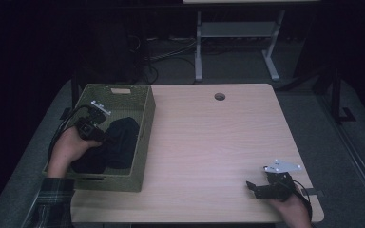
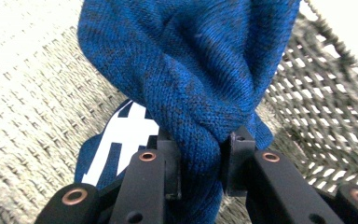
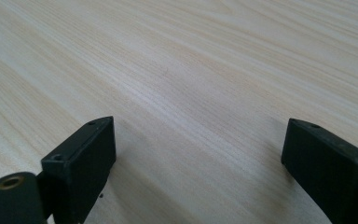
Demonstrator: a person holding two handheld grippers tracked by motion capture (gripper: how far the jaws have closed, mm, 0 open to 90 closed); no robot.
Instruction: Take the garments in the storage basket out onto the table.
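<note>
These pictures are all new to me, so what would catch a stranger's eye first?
Most striking is the bright blue knitted cloth, pinched between the jaws of the left hand-held gripper inside the olive-green woven basket at the table's left edge. Next comes the pale wooden table, bare across its middle. At its near right corner the right hand-held gripper sits low, jaws wide apart with nothing between them.

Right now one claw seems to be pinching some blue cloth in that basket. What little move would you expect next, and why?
Probably a short lift straight up. The left claw is shut on a fold of the blue knitted cloth, which lies inside the green woven basket, so raising it should clear the wall. The right claw waits open over the pale wooden table.
</note>
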